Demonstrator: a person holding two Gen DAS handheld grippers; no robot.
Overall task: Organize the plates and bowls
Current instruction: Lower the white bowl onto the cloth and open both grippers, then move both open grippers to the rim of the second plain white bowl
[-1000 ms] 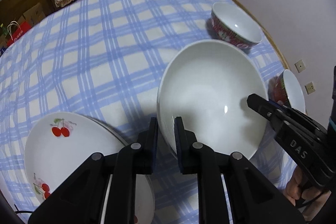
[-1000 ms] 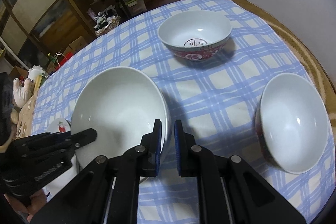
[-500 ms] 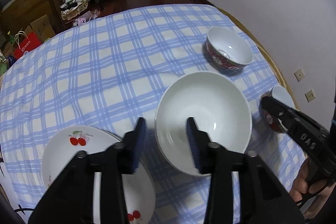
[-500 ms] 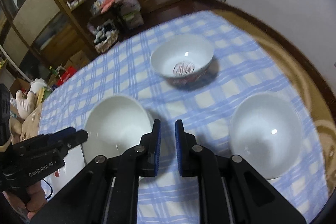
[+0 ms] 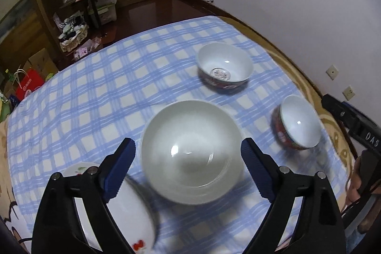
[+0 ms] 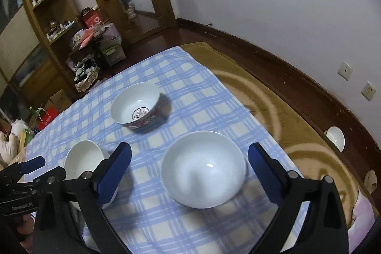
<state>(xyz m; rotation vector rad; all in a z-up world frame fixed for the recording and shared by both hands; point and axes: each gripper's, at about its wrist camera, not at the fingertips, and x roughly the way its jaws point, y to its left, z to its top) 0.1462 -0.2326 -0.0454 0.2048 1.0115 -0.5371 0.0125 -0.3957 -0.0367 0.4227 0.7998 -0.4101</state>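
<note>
Left gripper (image 5: 188, 154) jaws opening wide, gripping nothing, hovering above large white bowl (image 5: 190, 151) on checked bench cloth (image 5: 95, 99). Right gripper (image 6: 189, 160) jaws likewise opening, empty, over red-sided bowl (image 6: 203, 168). Farther off, patterned bowl (image 6: 135, 107). Cherry plate (image 5: 123, 218) just beside large white bowl, partly under left gripper.

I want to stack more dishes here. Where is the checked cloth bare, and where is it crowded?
Bare: the far left cloth, beyond the cherry plate and big white bowl. Crowded: the near right, where that bowl, the red-patterned bowl and the edge bowl cluster.
</note>
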